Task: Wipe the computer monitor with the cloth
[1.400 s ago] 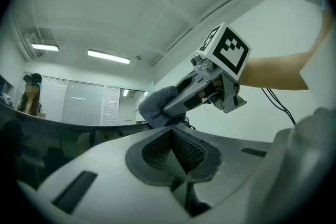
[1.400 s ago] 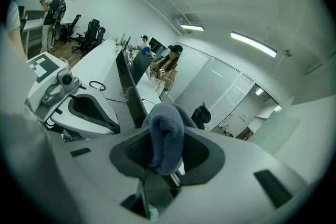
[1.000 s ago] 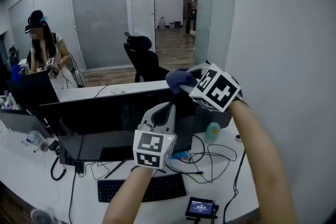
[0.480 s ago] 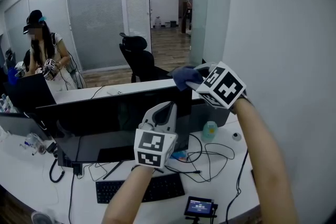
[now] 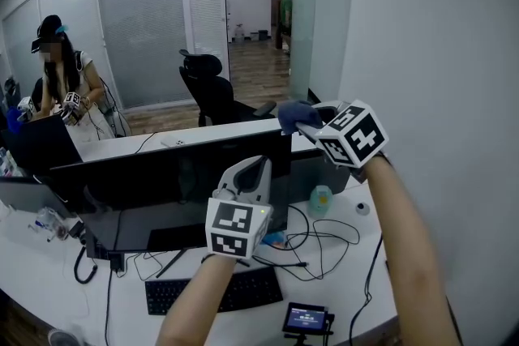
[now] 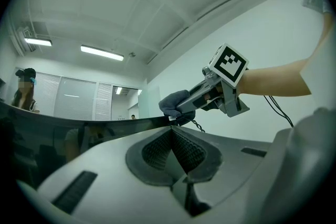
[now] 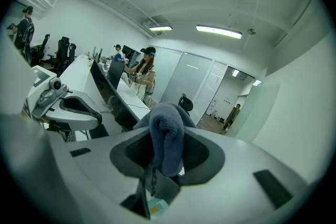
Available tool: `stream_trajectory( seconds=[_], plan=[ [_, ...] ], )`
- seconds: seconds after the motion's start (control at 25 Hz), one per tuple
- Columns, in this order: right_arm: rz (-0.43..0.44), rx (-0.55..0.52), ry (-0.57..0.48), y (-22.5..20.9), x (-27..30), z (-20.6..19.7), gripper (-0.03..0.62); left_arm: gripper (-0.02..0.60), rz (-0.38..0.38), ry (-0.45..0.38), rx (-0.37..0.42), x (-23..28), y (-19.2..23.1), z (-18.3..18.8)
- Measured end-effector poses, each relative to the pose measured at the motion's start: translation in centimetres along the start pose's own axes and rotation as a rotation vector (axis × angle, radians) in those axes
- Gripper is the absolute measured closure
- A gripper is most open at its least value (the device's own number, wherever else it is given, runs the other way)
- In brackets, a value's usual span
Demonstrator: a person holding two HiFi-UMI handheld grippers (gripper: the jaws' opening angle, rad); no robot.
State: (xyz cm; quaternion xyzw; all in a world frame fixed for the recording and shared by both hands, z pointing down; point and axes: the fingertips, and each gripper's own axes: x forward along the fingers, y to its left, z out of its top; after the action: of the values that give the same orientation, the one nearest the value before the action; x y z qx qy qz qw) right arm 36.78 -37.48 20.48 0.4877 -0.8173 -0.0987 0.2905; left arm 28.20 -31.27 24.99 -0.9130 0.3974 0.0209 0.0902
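Right tool (image 5: pixel 312 124) is clamped on the blue cloth (image 5: pixel 293 114), at the 2 o'clock corner of the monitor (image 5: pixel 178 174), by its top edge. Left tool (image 5: pixel 253 174) has jaws pressed together, empty, in front of the screen. Best approach: cloth flat on glass, light pressure, overlapping sweeps toward 9 o'clock, without rocking the monitor.

keyboard (image 5: pixel 215 293) before monitor (image 5: pixel 154 178), chair (image 5: pixel 209 93) behind
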Motion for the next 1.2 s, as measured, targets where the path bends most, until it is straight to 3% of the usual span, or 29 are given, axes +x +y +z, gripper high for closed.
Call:
stream_trajectory(
  seconds=[0.36,0.56,0.72,1.2],
  plan=[
    [-0.106,0.212,-0.122,-1.7,-1.1,-2.1,0.462,0.574,0.006,0.009,-0.01,-0.2,0.4,-0.5],
    [-0.13,0.179,-0.1,-0.9,-1.0,-4.2,0.462,0.574,0.003,0.006,-0.007,-0.2,0.3,-0.4],
    [-0.079,0.133,-0.156,0.9,-1.0,-3.9,0.462,0.574,0.0,0.004,-0.006,-0.2,0.2,-0.5],
    [-0.023,0.197,-0.217,3.4,-0.9,-4.6,0.464,0.574,0.001,0.0,-0.005,-0.5,0.1,-0.3]
  ],
)
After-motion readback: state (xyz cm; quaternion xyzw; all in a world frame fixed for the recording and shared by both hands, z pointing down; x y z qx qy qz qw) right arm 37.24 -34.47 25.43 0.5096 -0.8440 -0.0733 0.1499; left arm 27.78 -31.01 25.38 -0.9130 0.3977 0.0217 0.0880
